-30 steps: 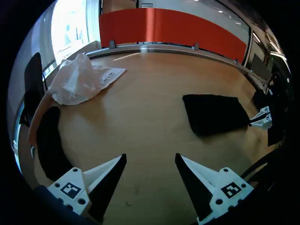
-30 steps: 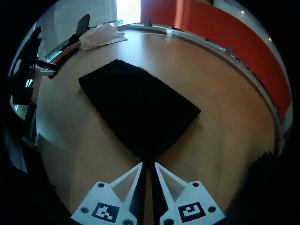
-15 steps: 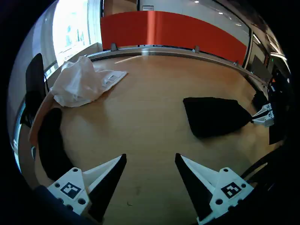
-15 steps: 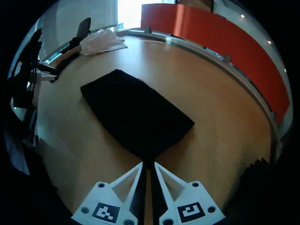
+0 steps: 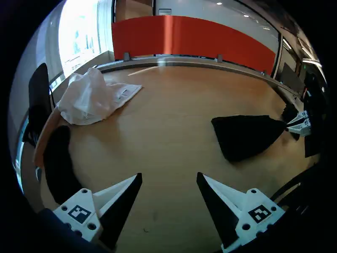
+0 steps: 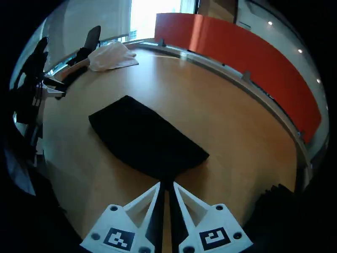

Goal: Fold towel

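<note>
Black towel [image 6: 143, 139] now bunched higher, corner hidden inside clenched right tool [image 6: 167, 184]; left tool [image 5: 168, 174] released.

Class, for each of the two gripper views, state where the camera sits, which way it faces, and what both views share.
Left gripper view: rides the left gripper, low over the wooden table, facing the red partition; its own open fingers fill the foreground.
Right gripper view: rides the right gripper, looking down across the black towel, whose corner its fingers pinch.
Shared: table, towel, partition, white cloth.
</note>
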